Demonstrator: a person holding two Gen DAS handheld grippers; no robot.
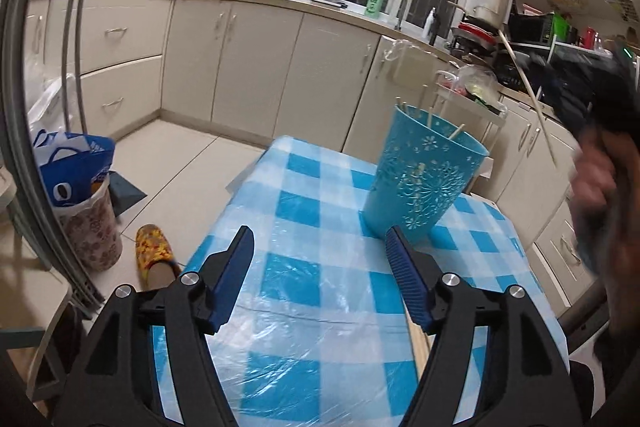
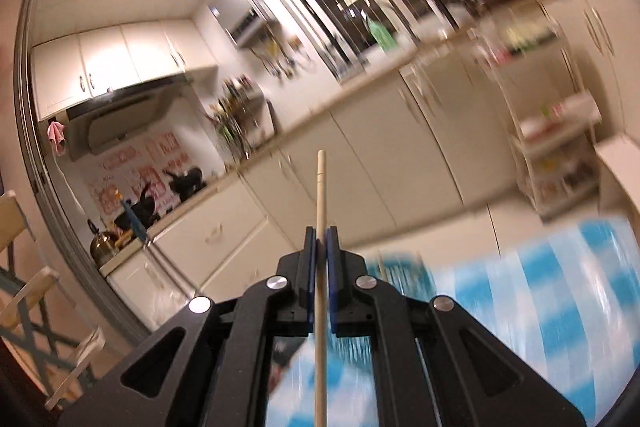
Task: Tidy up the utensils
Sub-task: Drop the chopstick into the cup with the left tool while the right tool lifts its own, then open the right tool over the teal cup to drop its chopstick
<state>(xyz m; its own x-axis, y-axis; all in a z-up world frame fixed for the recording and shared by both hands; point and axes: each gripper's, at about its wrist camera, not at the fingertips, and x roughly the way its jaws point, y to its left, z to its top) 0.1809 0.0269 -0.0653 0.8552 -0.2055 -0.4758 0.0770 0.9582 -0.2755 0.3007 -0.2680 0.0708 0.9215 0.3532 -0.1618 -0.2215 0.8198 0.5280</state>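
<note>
Holding one chopstick [image 2: 321, 211] clenched in my right tongs [image 2: 321, 239], I had my left tongs [image 1: 320, 247] released near the blue cup [image 1: 424, 179]; several sticks stood inside it, more lay on the bench [image 1: 304, 195] beside it.

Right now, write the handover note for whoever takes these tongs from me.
Left tongs: open, nothing between the pads, low over the checked table.
Right tongs: shut on one chopstick, held up off the table to the right of the holder; view is blurred.
Blue holder: upright on the table, several chopsticks already standing in it.
More chopsticks lie on the table beside the left tongs' right finger.
Done: some sticks in the holder.
Left: probably drop the held chopstick into the holder, then pick up those on the table.
</note>
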